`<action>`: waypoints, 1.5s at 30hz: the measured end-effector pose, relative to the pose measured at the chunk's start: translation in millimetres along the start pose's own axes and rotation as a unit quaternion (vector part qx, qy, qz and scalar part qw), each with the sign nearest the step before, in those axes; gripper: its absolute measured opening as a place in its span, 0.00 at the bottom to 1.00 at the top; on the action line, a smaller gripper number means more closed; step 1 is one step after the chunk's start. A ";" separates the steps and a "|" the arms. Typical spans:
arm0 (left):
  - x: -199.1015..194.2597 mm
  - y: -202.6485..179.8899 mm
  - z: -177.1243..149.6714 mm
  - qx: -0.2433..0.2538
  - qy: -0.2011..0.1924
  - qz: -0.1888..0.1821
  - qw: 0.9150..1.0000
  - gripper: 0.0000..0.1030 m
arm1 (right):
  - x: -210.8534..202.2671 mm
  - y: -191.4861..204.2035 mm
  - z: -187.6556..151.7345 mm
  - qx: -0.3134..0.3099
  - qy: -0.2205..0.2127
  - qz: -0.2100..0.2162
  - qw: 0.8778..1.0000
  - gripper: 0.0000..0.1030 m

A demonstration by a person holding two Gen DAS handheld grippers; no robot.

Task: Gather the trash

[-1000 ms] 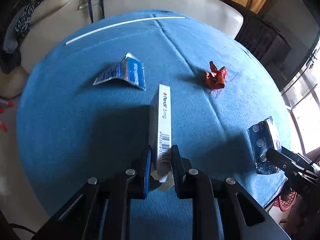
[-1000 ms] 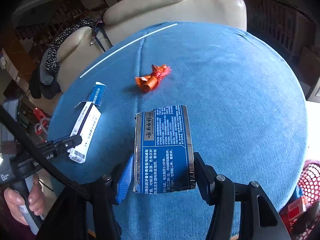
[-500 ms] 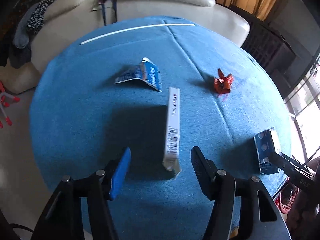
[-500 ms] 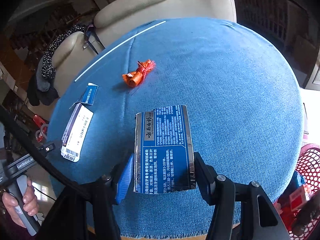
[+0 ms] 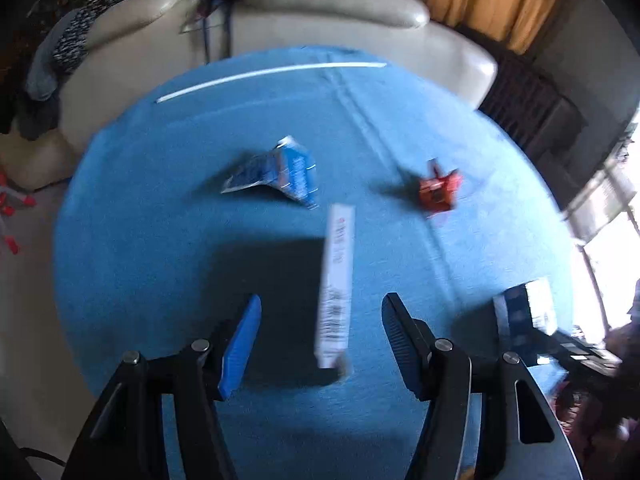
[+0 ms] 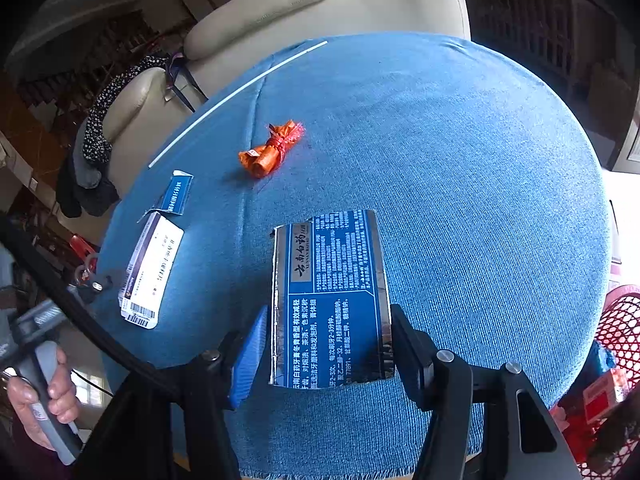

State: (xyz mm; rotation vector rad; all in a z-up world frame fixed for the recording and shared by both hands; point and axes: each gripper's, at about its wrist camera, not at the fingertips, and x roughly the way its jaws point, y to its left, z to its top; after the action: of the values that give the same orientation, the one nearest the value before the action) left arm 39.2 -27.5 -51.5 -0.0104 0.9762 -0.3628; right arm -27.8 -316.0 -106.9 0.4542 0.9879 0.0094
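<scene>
Left gripper (image 5: 320,344) wide open around white medicine box (image 5: 337,284), pads clear of it. Right gripper (image 6: 326,344) opening slightly, blue carton (image 6: 330,300) between pads. Orange wrapper (image 6: 270,150) at 11 o'clock. Best carried level to red basket (image 6: 622,332) at 3 o'clock.

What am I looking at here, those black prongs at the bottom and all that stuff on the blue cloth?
No robot: a person holds a hand-held gripper in each hand, with a camera looking along its prongs. In the left one's picture the left hand-held gripper stands open around a slim white box on the blue tablecloth. In the right one's picture the right hand-held gripper clamps a blue and silver carton. Also lying there: a crumpled orange wrapper, a torn blue packet and a thin white stick.
</scene>
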 end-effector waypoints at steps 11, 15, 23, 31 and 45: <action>5.0 10.1 3.0 -0.007 0.005 0.006 1.000 0.62 | 4.3 -8.4 -6.6 0.011 0.006 -0.002 1.000 0.57; 18.2 13.7 -1.1 -0.020 0.024 -0.017 0.999 0.47 | 4.4 -7.0 -6.8 0.009 0.002 -0.006 1.000 0.56; 20.9 -31.9 -11.7 0.041 0.025 -0.115 0.992 0.37 | 4.3 -7.1 -6.3 0.010 0.004 -0.006 1.000 0.56; 16.8 -18.5 -1.9 0.007 0.021 -0.049 0.999 0.47 | 6.9 -5.9 -4.4 0.013 0.008 -0.006 1.000 0.56; 67.0 -42.0 -10.2 0.020 0.101 0.017 0.995 0.61 | -8.8 4.6 0.7 -0.002 -0.016 -0.006 1.000 0.67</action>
State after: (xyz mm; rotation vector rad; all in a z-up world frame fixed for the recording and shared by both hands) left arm 52.3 -85.9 -104.2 0.0806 1.1679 -0.3562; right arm -31.2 -313.9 -97.8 0.4438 0.9595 -0.0071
